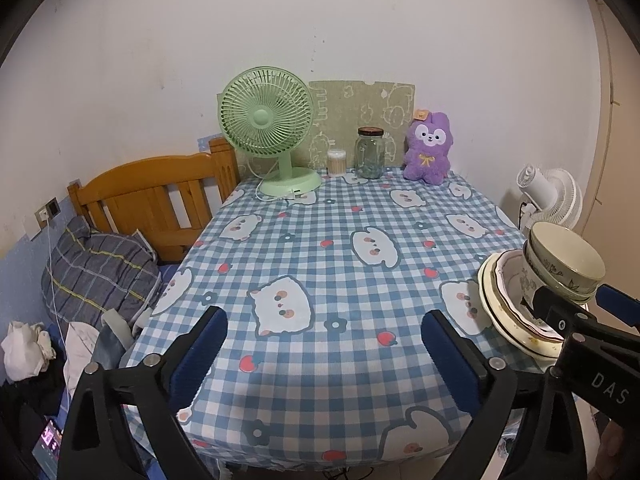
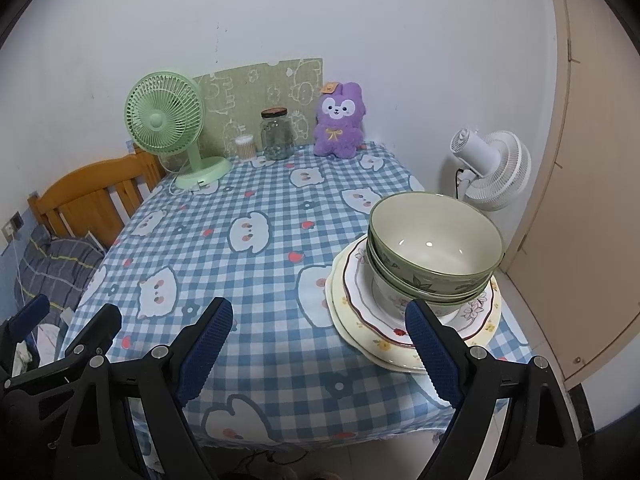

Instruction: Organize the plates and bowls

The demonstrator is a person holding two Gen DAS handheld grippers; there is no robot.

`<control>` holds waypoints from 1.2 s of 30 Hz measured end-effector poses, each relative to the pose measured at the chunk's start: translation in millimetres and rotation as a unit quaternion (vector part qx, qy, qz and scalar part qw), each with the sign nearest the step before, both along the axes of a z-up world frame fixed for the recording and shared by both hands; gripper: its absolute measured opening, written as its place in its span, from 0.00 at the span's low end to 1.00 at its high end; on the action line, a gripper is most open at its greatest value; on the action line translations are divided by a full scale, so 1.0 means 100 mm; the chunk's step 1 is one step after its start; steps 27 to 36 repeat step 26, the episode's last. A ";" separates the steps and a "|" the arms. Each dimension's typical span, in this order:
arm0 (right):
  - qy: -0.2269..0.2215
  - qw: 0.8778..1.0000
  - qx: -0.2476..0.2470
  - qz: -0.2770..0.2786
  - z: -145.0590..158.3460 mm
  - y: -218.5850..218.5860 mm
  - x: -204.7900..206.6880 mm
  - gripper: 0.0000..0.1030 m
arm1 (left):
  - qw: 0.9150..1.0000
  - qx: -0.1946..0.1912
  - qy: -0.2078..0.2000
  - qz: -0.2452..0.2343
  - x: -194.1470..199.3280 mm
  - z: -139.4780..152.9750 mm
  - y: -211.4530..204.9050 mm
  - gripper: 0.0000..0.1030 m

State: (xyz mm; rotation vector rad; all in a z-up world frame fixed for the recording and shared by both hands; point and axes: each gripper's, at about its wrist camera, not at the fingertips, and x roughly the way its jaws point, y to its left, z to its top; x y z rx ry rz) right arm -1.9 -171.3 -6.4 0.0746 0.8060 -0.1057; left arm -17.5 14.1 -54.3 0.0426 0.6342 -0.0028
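Right gripper (image 2: 318,346) is wide apart, empty, touching nothing, hovering over the table's near edge with its right finger (image 2: 434,350) in front of the plates (image 2: 362,320). Left gripper (image 1: 324,358) is likewise spread and empty over the near edge, well left of the stack. Two bowls (image 2: 436,248) sit nested on two or more stacked plates at the near right corner of the table (image 2: 256,280); everything looks already piled. Likely step: reach for the top bowl. Do it well by pinching one rim wall squarely and lifting straight up, so the lower bowl and plates don't drag toward the right edge. Fan (image 2: 166,128), jar (image 2: 276,134) and plush (image 2: 340,122) line the far edge, out of the way.
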 end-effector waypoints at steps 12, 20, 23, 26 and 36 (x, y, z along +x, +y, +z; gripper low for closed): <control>0.001 1.000 -0.003 0.001 0.01 -0.01 -0.03 0.87 | 1.000 -0.004 -0.007 0.005 -0.05 0.03 0.01 1.00; 0.005 1.000 -0.004 0.001 0.03 0.01 -0.06 0.87 | 1.000 -0.008 -0.004 0.004 -0.06 0.04 0.03 1.00; 0.005 1.000 -0.005 0.001 0.03 0.01 -0.06 0.87 | 1.000 -0.010 -0.003 0.004 -0.07 0.04 0.04 1.00; 0.006 1.000 -0.004 0.000 0.03 0.01 -0.06 0.87 | 1.000 -0.011 -0.003 0.002 -0.07 0.03 0.03 1.00; 0.006 1.000 -0.004 0.000 0.03 0.01 -0.06 0.87 | 1.000 -0.011 -0.003 0.002 -0.07 0.03 0.03 1.00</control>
